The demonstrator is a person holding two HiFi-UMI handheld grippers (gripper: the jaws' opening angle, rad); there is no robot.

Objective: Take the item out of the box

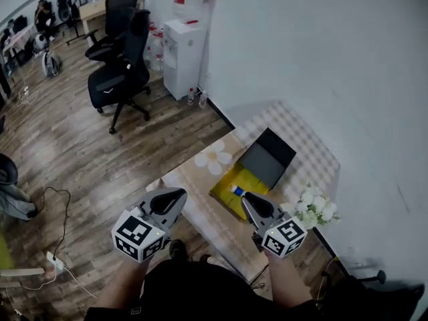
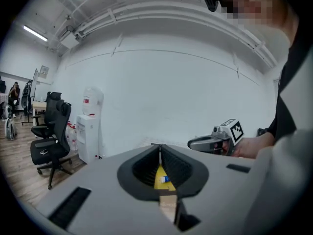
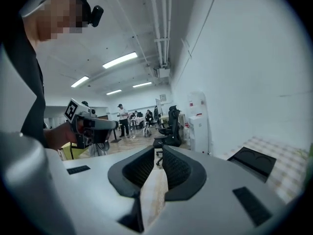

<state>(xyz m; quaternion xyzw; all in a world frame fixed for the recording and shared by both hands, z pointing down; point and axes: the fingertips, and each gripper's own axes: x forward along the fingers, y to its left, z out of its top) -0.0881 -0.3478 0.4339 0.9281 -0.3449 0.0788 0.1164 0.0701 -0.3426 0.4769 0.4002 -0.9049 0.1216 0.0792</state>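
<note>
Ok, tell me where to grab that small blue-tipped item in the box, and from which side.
Grip the small item across its pale body, just behind the blue end, probably coming from above. It lies flat on the yellow floor of the box, and the raised black lid blocks the far side. Its exact shape is too small to tell.

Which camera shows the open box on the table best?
The head view: the whole box shows from above, yellow inside, black lid raised, a small blue and white item in it. The left gripper view shows only a yellow sliver of it; the right gripper view shows only the lid.
</note>
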